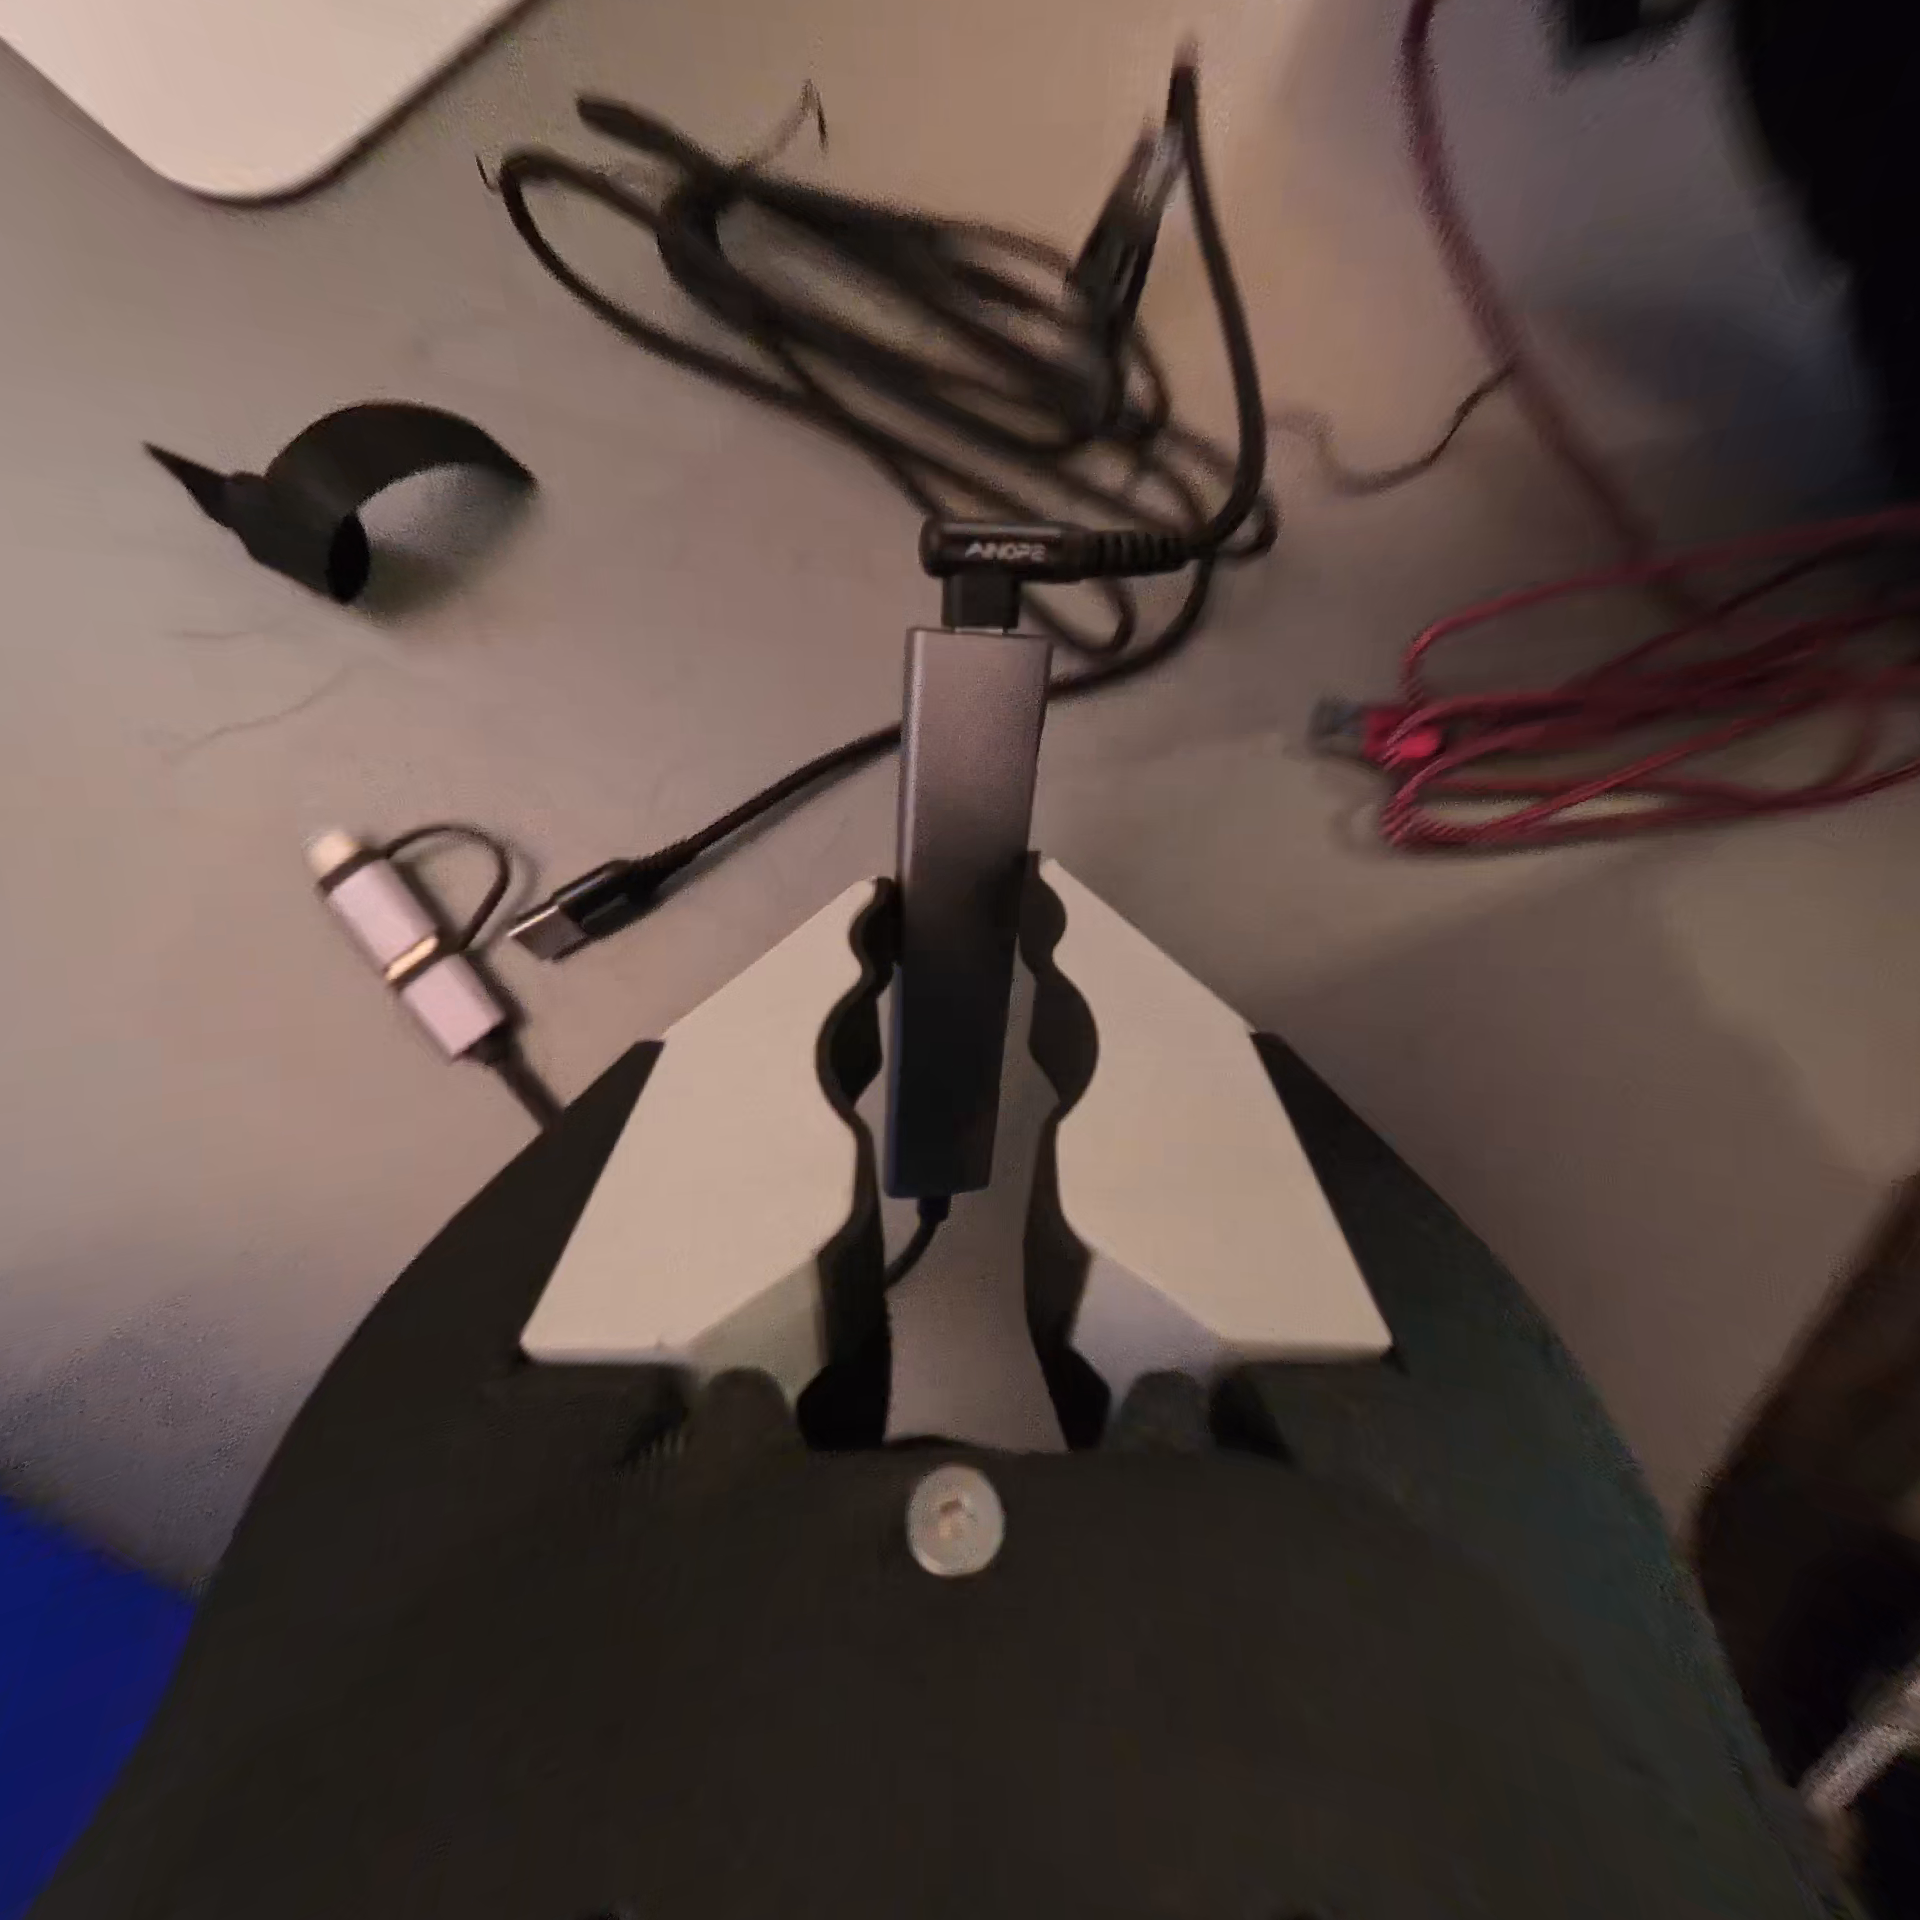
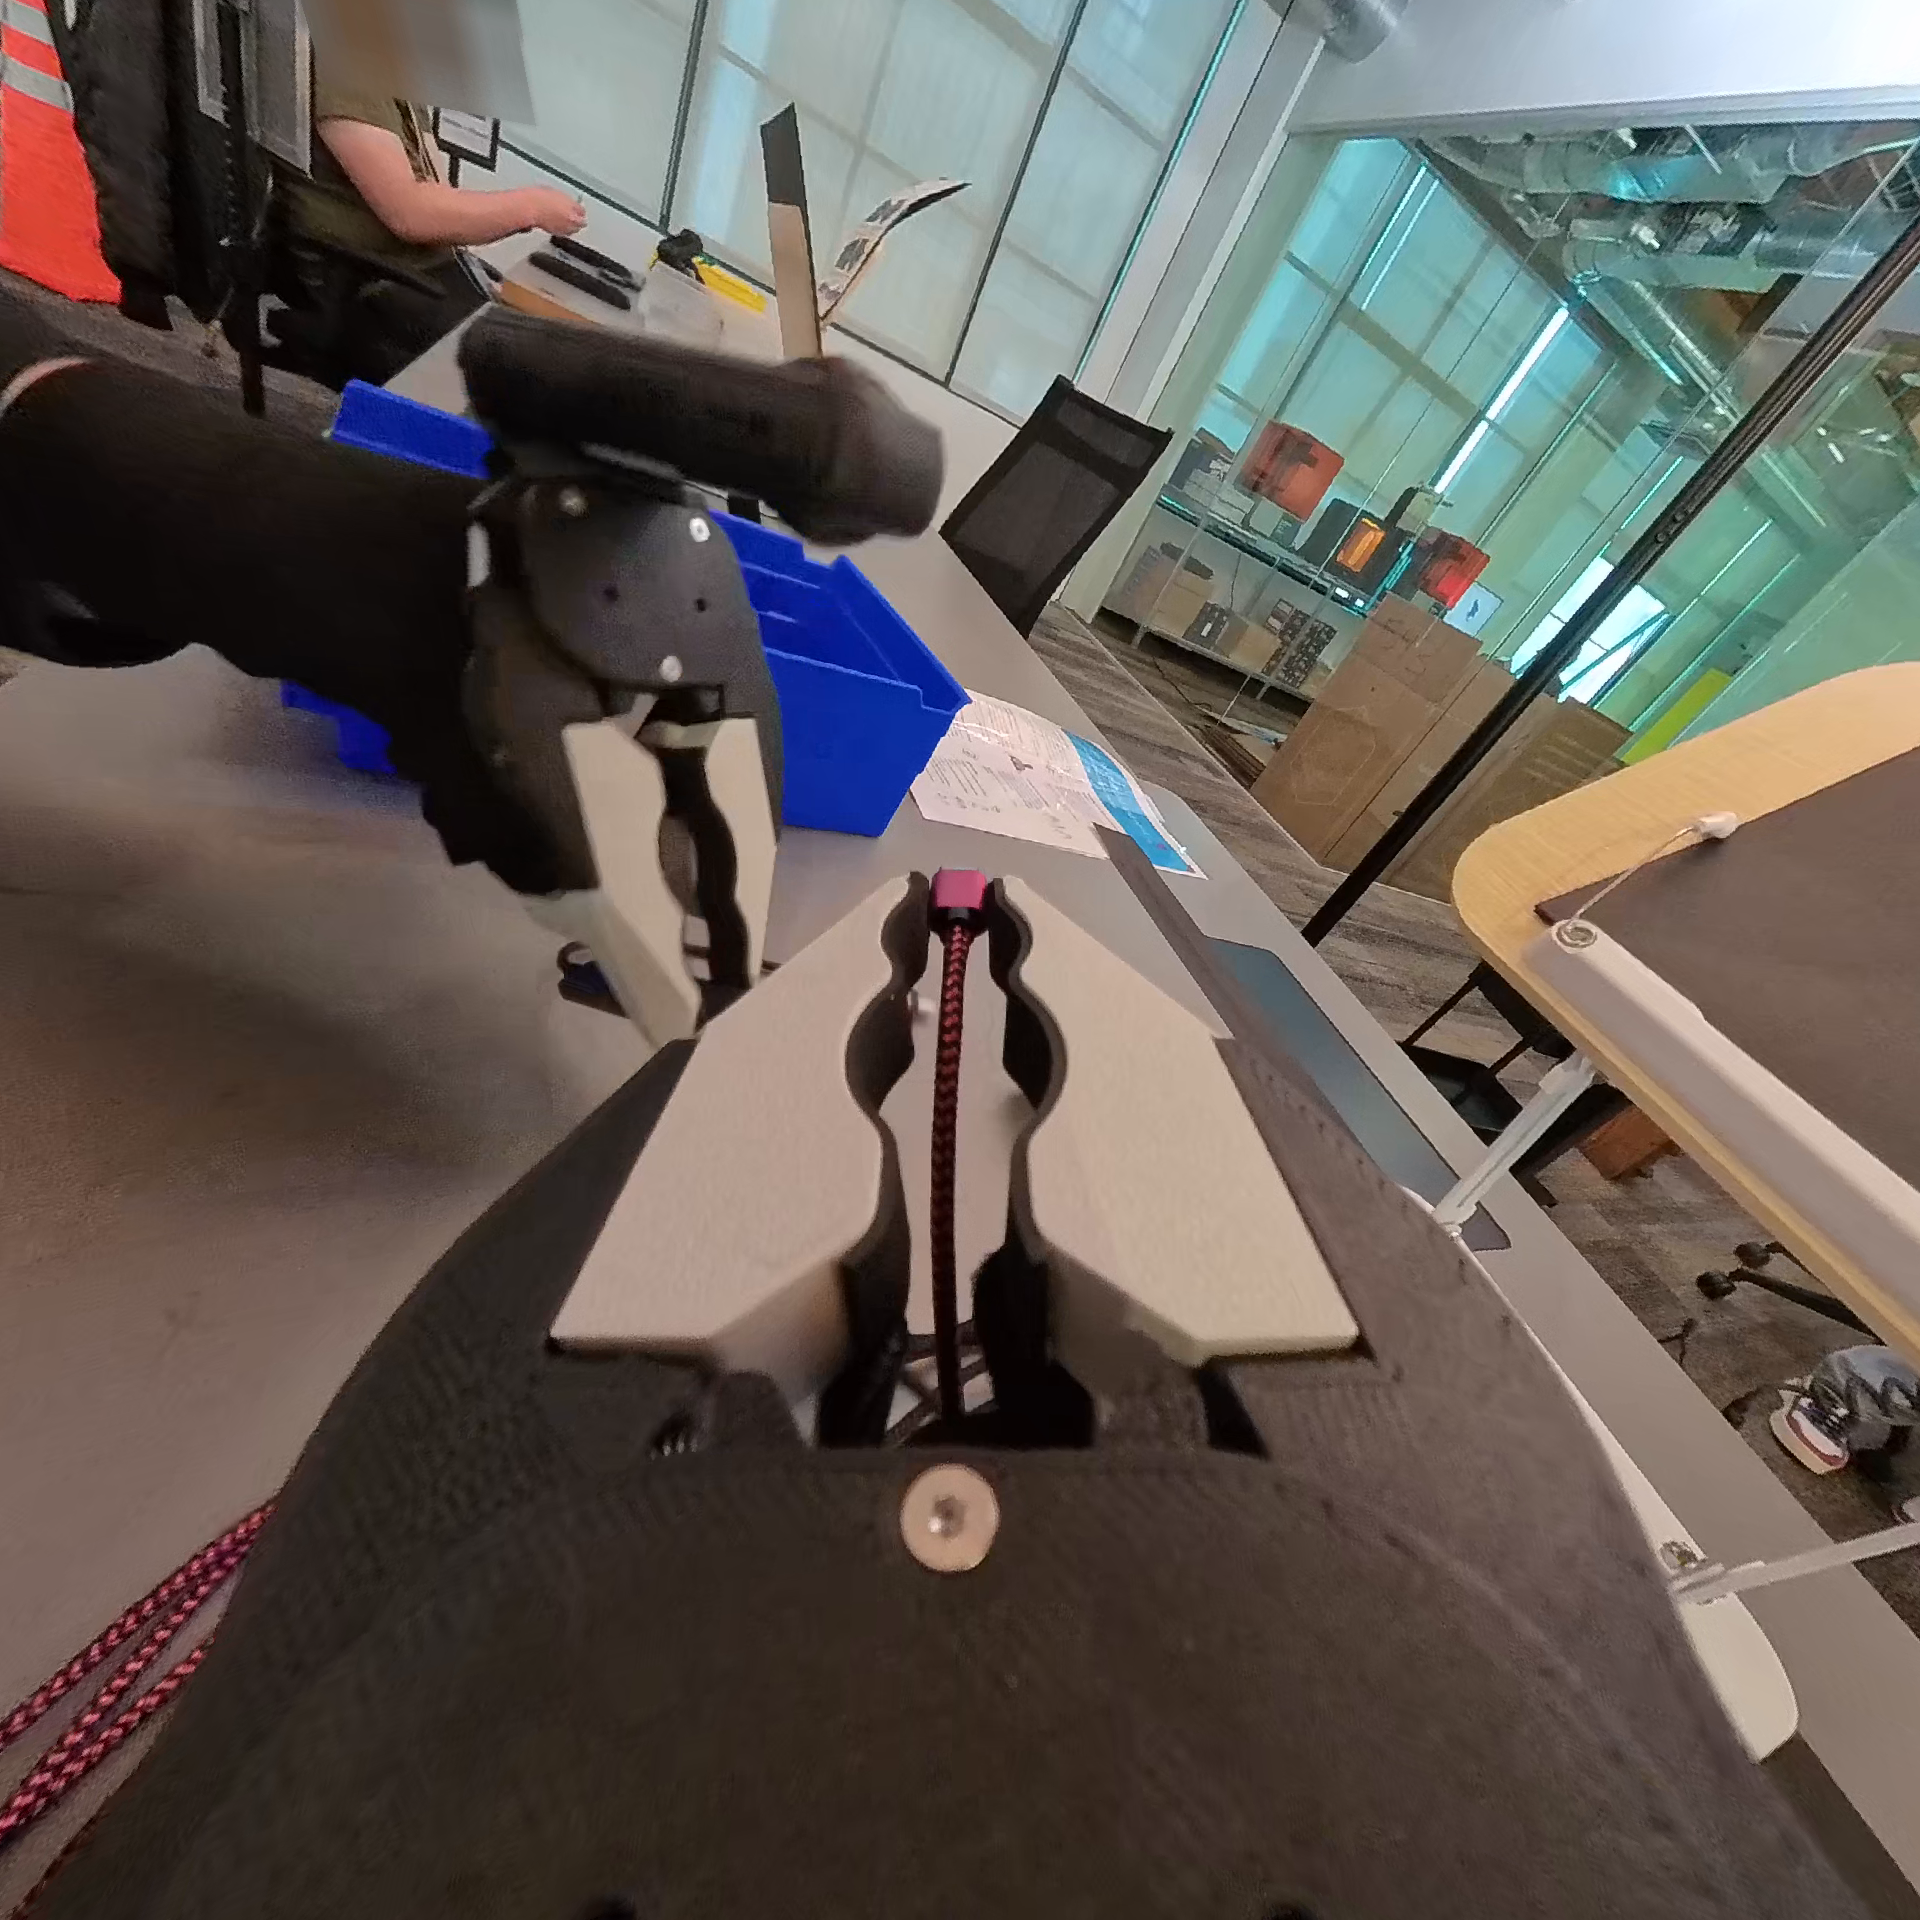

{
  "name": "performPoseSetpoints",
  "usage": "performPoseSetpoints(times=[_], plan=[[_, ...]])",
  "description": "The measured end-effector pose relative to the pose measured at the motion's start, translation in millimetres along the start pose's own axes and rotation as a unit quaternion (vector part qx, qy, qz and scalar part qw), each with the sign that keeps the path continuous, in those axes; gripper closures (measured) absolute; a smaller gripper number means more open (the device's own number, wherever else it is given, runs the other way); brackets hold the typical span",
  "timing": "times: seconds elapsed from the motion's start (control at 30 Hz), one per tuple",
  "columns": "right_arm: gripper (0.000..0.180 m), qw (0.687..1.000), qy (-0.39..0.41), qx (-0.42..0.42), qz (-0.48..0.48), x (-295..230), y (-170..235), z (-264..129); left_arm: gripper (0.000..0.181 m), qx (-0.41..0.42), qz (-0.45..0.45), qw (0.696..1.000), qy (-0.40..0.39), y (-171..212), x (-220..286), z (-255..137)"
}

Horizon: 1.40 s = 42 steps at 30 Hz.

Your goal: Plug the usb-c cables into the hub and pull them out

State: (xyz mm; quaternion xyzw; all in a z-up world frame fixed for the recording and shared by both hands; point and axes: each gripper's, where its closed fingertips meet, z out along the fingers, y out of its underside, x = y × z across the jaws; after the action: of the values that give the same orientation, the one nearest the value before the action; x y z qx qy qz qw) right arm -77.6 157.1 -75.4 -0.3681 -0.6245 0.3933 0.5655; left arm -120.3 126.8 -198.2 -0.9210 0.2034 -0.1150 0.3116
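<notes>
Up close, the left gripper [image 1: 961, 883] is closed down onto a slim grey USB hub [image 1: 971, 831], its white fingers [image 1: 748, 1101] pinching the hub's lower half so the body sticks out forward past the tips. A black right-angle USB-C plug [image 1: 1003, 556] sits in the hub's far end, its black braided cable [image 1: 935, 312] trailing back to a loose tangle on the grey table [image 1: 312, 644]. Left of the hub lie a free black plug [image 1: 582, 914], a silver adapter [image 1: 405, 935] and a black strap loop [image 1: 343, 488]; a coil of red cable [image 1: 1662, 707] lies right.

The right gripper [image 2: 961, 894] is nearly shut on a magenta USB-C plug [image 2: 958, 896] at its fingertips, with the red-and-black braided cable [image 2: 951, 1122] running back between the fingers. Far left stands a blue bin [image 2: 852, 707].
</notes>
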Motion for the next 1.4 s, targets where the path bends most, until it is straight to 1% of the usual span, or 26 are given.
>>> performPoseSetpoints(times=[0.03, 0.13, 0.23, 0.4, 0.77, 0.93, 1.17, 1.4], plan=[[0.172, 1.000, -0.001, 0.002, 0.000, -0.5, -1.2, -0.1, 0.160, 0.027, -0.032, 0.999, 0.029, -8.7, 1.6, -5.7], [0.171, 1.000, -0.005, 0.007, -0.005, -3.8, -6.4, -0.4, 0.160, 0.081, -0.118, 0.983, 0.120, -26.3, 5.7, -18.5], [0.171, 1.000, -0.011, -0.003, -0.013, -8.5, -5.6, 2.4, 0.159, 0.124, -0.175, 0.959, 0.183, -38.8, 6.4, -28.0], [0.171, 0.999, -0.018, -0.036, -0.029, -17.2, 5.4, 11.2, 0.160, 0.162, -0.220, 0.938, 0.212, -50.8, 5.6, -33.5], [0.171, 0.996, -0.003, -0.092, -0.021, -19.3, 28.8, 24.3, 0.160, 0.163, -0.202, 0.947, 0.192, -59.0, 14.8, -26.5], [0.171, 0.995, 0.006, -0.098, -0.016, -16.1, 30.2, 23.6, 0.160, 0.167, -0.199, 0.949, 0.177, -61.8, 13.2, -26.0], [0.171, 0.993, 0.020, -0.112, -0.020, -13.0, 32.6, 22.7, 0.160, 0.158, -0.145, 0.972, 0.099, -63.4, 11.6, -22.7], [0.171, 0.992, 0.036, -0.113, -0.037, -10.7, 30.1, 21.5, 0.160, 0.146, -0.093, 0.984, 0.046, -66.3, 10.9, -24.1]])
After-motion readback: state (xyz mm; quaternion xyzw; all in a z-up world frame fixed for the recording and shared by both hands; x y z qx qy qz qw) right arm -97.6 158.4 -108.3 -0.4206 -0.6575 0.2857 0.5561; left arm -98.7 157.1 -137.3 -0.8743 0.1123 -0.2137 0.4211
